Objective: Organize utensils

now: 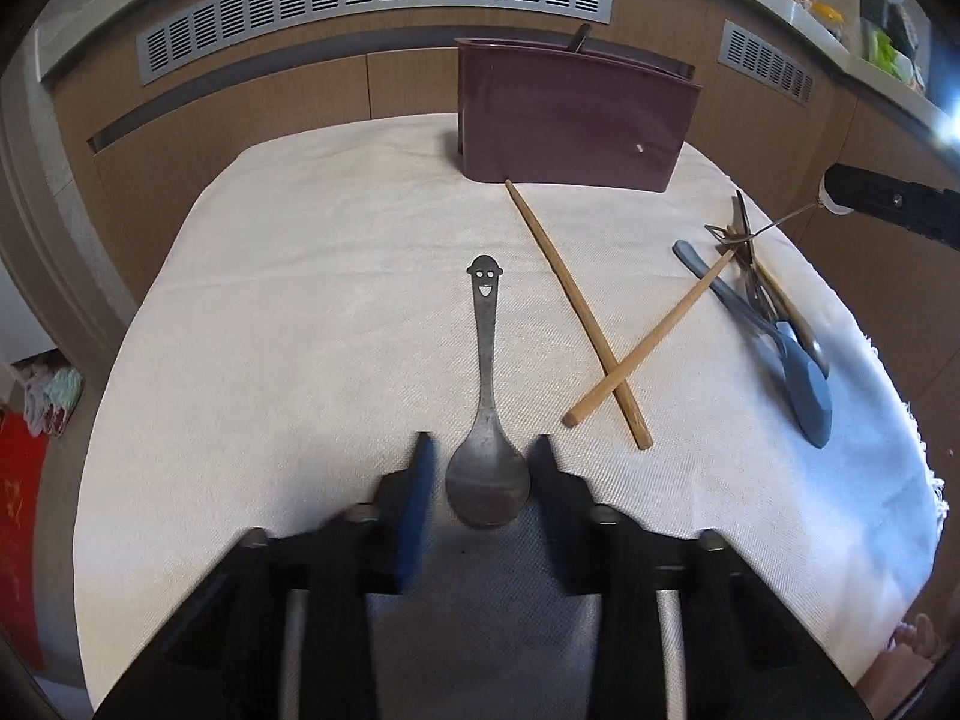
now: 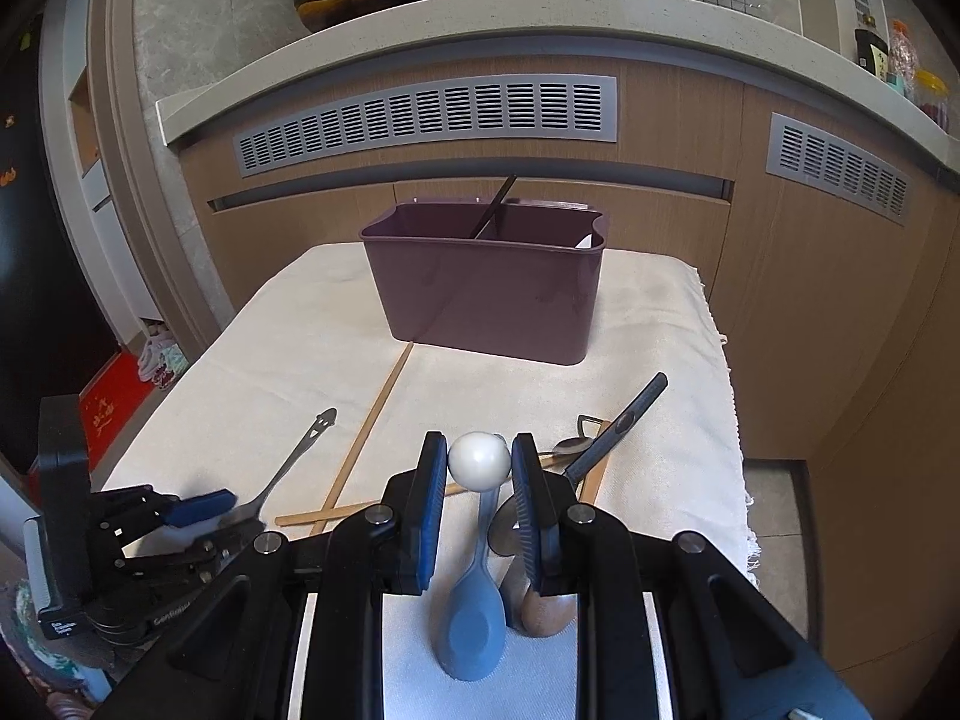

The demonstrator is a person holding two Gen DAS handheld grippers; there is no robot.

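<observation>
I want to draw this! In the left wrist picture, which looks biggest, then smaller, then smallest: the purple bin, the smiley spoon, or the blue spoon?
1. Purple bin, clearly the largest.
2. Smiley spoon, though it lies nearest the camera, which enlarges it.
3. Blue spoon, partly covered by other utensils, so second versus third is unsure.

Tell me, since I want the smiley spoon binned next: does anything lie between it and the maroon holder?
Nothing visible does. The metal spoon lies between the open left gripper fingers; bare cloth runs to the holder. The crossed chopsticks lie to its right.
</observation>
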